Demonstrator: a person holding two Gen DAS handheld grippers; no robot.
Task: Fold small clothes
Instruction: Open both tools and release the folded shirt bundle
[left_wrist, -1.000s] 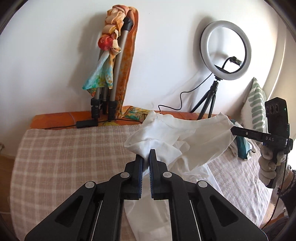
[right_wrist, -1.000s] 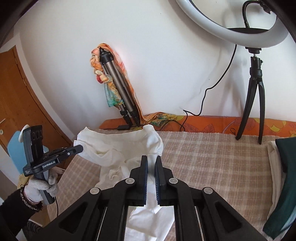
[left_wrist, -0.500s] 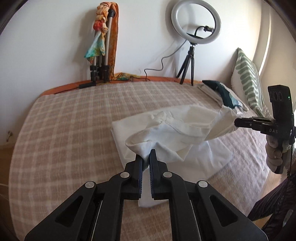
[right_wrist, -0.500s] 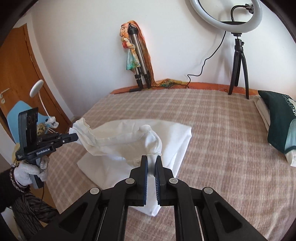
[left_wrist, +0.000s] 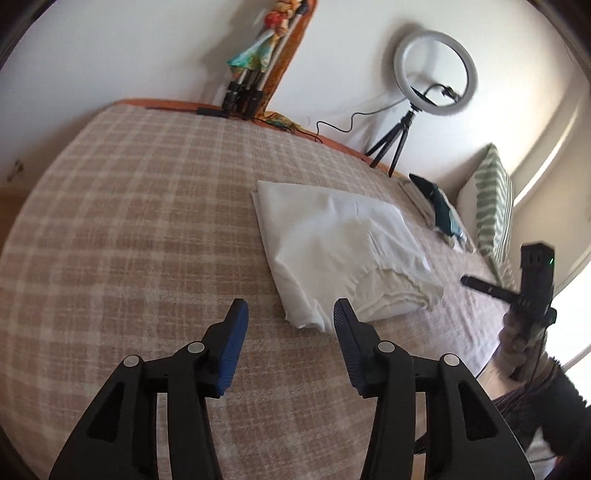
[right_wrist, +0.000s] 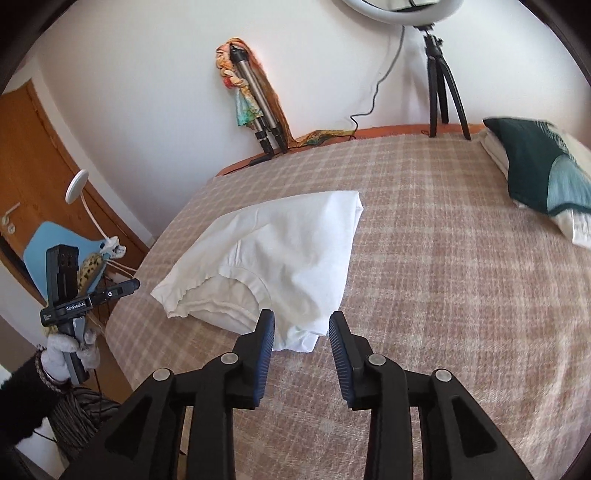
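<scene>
A white garment (left_wrist: 332, 240) lies folded flat on the checked bedspread (left_wrist: 129, 221); it also shows in the right wrist view (right_wrist: 280, 251). My left gripper (left_wrist: 290, 314) is open and empty, just in front of the garment's near corner. My right gripper (right_wrist: 301, 323) is open and empty, with the garment's other near corner lying between its fingertips. Each gripper appears in the other's view, held off the bed's edge: the right one (left_wrist: 532, 288) and the left one (right_wrist: 70, 291).
A ring light on a tripod (left_wrist: 432, 81) and a folded tripod with a colourful scarf (right_wrist: 247, 96) stand by the far wall. A dark green folded cloth (right_wrist: 535, 170) and a striped pillow (left_wrist: 491, 206) lie at the bed's right side. A wooden door (right_wrist: 22, 122) is at left.
Both grippers opened and let go of the white garment, which now lies folded flat on the bed. Both grippers pulled back from it.
</scene>
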